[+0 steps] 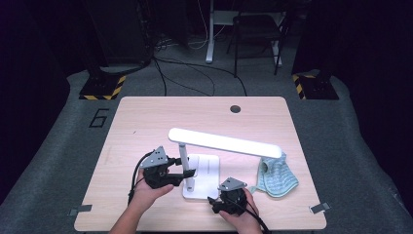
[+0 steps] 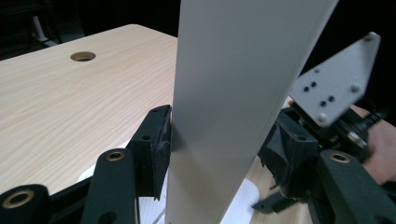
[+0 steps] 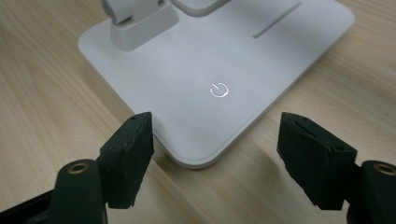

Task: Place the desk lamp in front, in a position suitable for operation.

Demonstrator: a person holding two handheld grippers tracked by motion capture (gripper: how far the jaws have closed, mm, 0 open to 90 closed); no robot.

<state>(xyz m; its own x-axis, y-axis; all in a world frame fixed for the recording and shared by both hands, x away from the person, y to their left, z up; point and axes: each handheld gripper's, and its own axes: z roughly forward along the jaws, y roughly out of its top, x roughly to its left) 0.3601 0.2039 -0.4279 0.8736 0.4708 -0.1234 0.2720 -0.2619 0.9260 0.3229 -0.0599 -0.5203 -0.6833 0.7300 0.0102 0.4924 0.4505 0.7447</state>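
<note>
One white plastic desk lamp [image 1: 200,171] stands lit near the front of the pale wooden desk [image 1: 141,122]. Around its upright post [image 2: 233,93] sits the left claw [image 1: 179,168], jaws loose, barely touching. Before the base's glowing power mark [image 3: 219,89] the right claw [image 3: 224,154] hangs wide, empty. Nudge that post and I reckon the top-heavy lamp could tip toward the blue-green folded cloth [image 1: 276,176].

Both tongs are black, blocky tools. The left tongs [image 1: 187,171] and right tongs [image 1: 210,200] each carry a grey three-cornered plate dotted with dark screws. Brass-ringed holes mark the jaw arms, black cables trail back, and the forearms are bare.
</note>
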